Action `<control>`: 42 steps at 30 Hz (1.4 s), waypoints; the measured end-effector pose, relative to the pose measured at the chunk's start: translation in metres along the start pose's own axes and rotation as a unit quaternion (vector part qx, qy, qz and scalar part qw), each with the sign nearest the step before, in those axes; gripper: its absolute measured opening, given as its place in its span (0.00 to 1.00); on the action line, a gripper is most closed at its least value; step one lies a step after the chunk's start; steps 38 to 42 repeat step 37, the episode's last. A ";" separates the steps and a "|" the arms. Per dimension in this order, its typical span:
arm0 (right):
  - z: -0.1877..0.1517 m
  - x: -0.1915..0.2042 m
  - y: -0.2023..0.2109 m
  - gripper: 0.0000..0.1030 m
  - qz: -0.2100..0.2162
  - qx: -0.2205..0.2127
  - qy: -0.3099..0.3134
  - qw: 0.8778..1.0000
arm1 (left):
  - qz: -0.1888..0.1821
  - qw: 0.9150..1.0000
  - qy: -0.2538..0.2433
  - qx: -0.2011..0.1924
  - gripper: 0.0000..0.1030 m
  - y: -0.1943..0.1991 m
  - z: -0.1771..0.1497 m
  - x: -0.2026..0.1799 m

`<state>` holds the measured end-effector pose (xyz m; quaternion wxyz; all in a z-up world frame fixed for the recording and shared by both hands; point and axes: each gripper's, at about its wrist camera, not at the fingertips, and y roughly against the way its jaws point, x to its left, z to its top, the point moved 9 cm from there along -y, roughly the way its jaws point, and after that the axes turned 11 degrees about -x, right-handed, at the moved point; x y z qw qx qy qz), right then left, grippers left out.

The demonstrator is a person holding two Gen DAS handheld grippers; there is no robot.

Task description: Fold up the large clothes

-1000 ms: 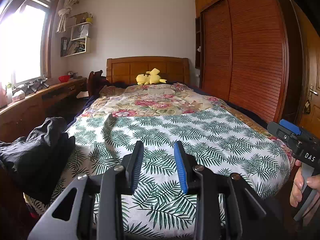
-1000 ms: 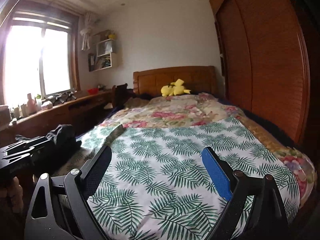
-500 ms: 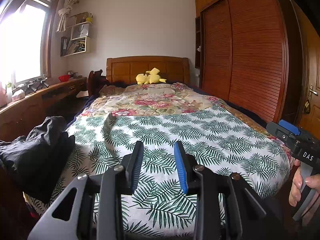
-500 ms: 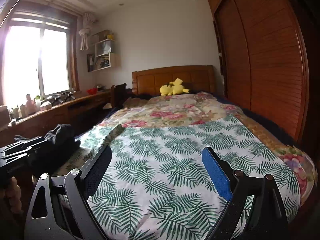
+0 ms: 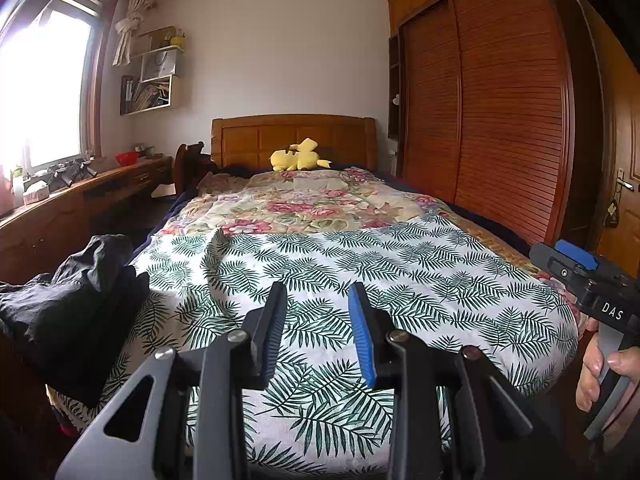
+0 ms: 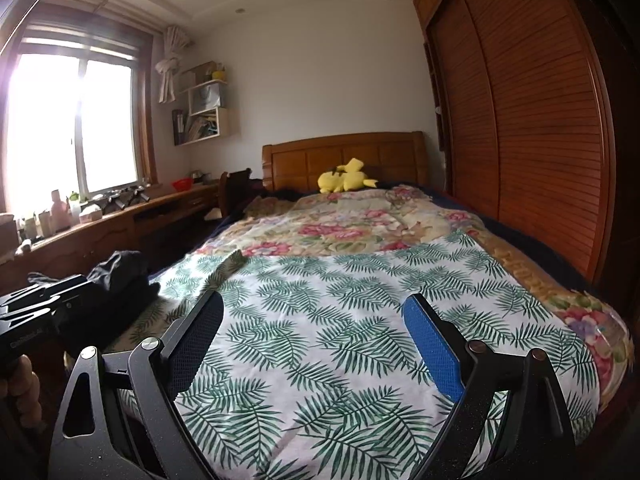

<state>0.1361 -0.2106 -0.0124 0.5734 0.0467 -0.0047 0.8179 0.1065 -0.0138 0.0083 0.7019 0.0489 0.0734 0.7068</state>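
A heap of black clothes point(image 5: 76, 296) lies at the left foot corner of the bed; it also shows in the right wrist view point(image 6: 120, 276). A white cloth with green fern print point(image 5: 360, 272) is spread flat over the foot half of the bed point(image 6: 352, 320). My left gripper point(image 5: 318, 300) hovers above the cloth's near edge, partly open and empty. My right gripper point(image 6: 312, 312) is wide open and empty above the cloth. The right gripper's body point(image 5: 588, 284) shows at the right edge of the left wrist view.
A floral quilt point(image 5: 316, 208) covers the bed's far half, with a yellow plush toy point(image 5: 298, 156) by the wooden headboard point(image 5: 294, 136). A wooden wardrobe point(image 5: 492, 120) runs along the right. A long desk point(image 5: 80, 200) under the window stands left.
The right wrist view has drifted slightly so the bed sits a little further away. The left gripper and the clothes have not visibly moved.
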 end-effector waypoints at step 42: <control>0.002 -0.002 0.002 0.91 -0.001 -0.002 0.000 1.000 | -0.001 1.000 -0.002 0.003 0.31 0.001 0.000 -0.004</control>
